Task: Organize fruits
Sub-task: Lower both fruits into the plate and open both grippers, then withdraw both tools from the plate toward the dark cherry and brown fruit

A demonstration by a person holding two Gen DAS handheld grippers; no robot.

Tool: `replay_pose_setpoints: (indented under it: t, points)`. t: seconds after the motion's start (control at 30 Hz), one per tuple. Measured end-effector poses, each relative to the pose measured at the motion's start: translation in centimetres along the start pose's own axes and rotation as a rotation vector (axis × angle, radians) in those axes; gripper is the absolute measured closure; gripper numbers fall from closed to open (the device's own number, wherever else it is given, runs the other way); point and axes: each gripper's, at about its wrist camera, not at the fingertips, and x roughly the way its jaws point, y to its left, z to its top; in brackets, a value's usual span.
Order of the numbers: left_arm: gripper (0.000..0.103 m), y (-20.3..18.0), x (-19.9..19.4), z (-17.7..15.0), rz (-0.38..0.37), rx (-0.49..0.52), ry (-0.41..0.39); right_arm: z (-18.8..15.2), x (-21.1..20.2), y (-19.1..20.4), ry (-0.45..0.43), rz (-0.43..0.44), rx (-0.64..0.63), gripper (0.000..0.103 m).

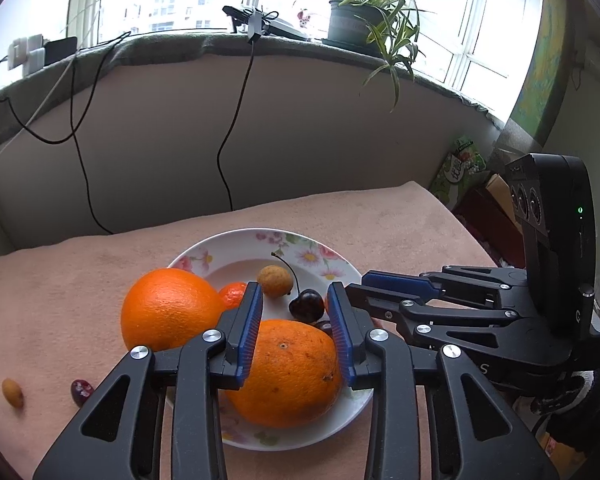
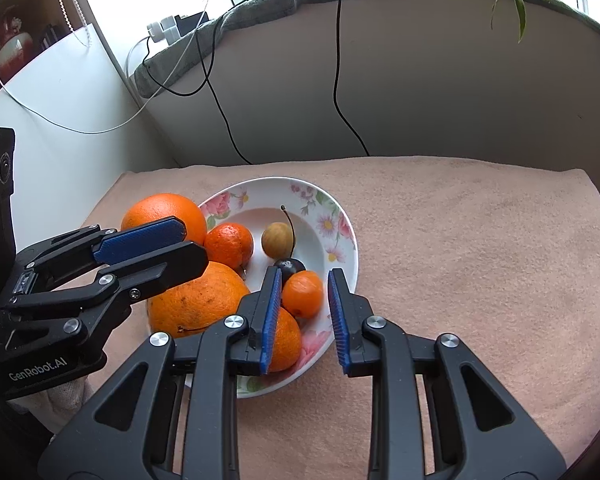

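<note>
Right claw (image 2: 305, 271) closed on small tangerine (image 2: 302, 294) | left claw (image 1: 295, 288) slightly parted, empty, above orange (image 1: 288, 376) | both over plate (image 2: 340, 216)

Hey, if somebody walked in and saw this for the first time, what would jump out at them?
Probably the floral plate heaped with fruit on the pink cloth, especially the two big oranges: one on the plate's near side, one against its left rim. Next, the left gripper and right gripper poised over the plate.
</note>
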Motion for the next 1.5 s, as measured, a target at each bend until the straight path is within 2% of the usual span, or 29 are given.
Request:
replay_pose_setpoints:
  t: [0.07, 0.1, 0.13, 0.23, 0.3, 0.4, 0.43, 0.6, 0.83, 0.93, 1.03, 1.17, 1.23, 1.5]
  points:
    - [0.071, 0.1, -0.2, 0.0, 0.000, -0.002, -0.004, -0.1, -0.2, 0.0, -0.010, -0.009, -0.002, 0.061]
    - [0.071, 0.1, -0.3, 0.0, 0.001, -0.002, -0.006, -0.1, -0.4, 0.1, -0.018, -0.012, -0.004, 0.045]
    - [0.070, 0.2, -0.4, 0.0, 0.002, -0.003, -0.008, -0.2, -0.6, 0.1, -0.027, -0.012, -0.006, 0.039]
    - [0.059, 0.3, -0.8, -0.2, 0.004, -0.009, -0.016, -0.3, -0.9, 0.3, -0.034, -0.013, -0.011, 0.038]
    - [0.058, 0.4, -1.0, -0.2, 0.002, -0.013, -0.019, -0.3, -1.1, 0.5, -0.036, -0.014, -0.016, 0.038]
    - [0.041, 0.4, -1.5, -0.3, -0.002, -0.017, -0.033, -0.5, -1.5, 0.6, -0.044, -0.017, -0.019, 0.030]
    - [0.039, 0.4, -1.7, -0.2, -0.004, -0.015, -0.037, -0.6, -1.6, 0.7, -0.046, -0.017, -0.018, 0.029]
    - [0.034, 0.5, -2.5, -0.2, 0.013, -0.016, -0.055, -0.8, -2.2, 0.9, -0.050, -0.023, -0.019, 0.029]
    - [0.033, 0.8, -3.9, -0.3, 0.045, -0.018, -0.076, -1.3, -2.9, 1.3, -0.054, -0.031, -0.008, 0.028]
    - [0.026, 1.0, -4.5, -0.6, 0.066, -0.022, -0.087, -1.5, -3.1, 1.7, -0.054, -0.034, -0.013, 0.028]
    - [0.026, 1.3, -5.0, -0.8, 0.073, -0.025, -0.091, -1.6, -3.4, 2.3, -0.060, -0.039, -0.021, 0.028]
    - [0.026, 1.9, -5.8, -1.3, 0.087, -0.031, -0.097, -2.0, -4.1, 3.7, -0.083, -0.037, -0.044, 0.026]
    - [0.026, 2.2, -6.2, -1.5, 0.093, -0.035, -0.102, -2.3, -4.5, 4.5, -0.097, -0.031, -0.062, 0.018]
    - [0.026, 4.1, -8.3, -2.5, 0.132, -0.054, -0.124, -3.2, -4.6, 8.7, -0.094, -0.031, -0.160, 0.018]
